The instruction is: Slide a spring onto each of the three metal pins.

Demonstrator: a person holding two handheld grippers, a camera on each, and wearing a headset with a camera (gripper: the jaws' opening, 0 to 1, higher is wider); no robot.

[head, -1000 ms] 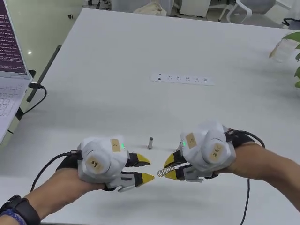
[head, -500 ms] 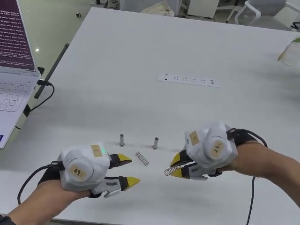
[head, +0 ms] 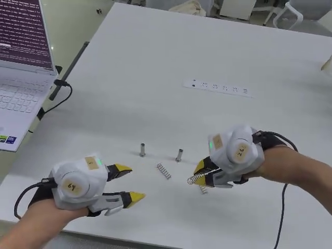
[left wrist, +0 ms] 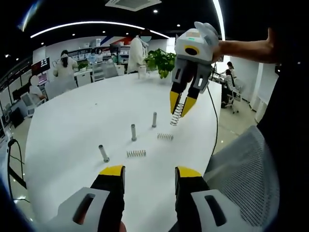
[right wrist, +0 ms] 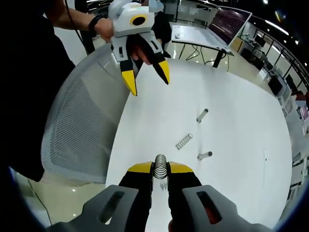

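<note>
Steel wire this fine looks featherlight and easily crushed — the right gripper (head: pixel 200 175) has its fingers pinched lightly on one spring (head: pixel 194 179) near its end, over the surface (head: pixel 155 78) beside the pins (head: pixel 179 155) — while the left gripper (head: pixel 130 182) holds its fingers spread, empty.

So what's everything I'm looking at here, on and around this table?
table: one, white
pins: three, silver metal, upright in a row on the table
loose springs: two, silver, lying flat beside the pins
held spring: one, silver, gripped just above the table near the pins
power strip: one, white, farther back on the table
laptop: one, pale, screen lit, left of the table
chair: one, grey mesh, by the table's near edge
plant: one, green, at a far edge of the table
left gripper: white, yellow tips, open, holding nothing
right gripper: white, yellow tips, shut on the held spring
</note>
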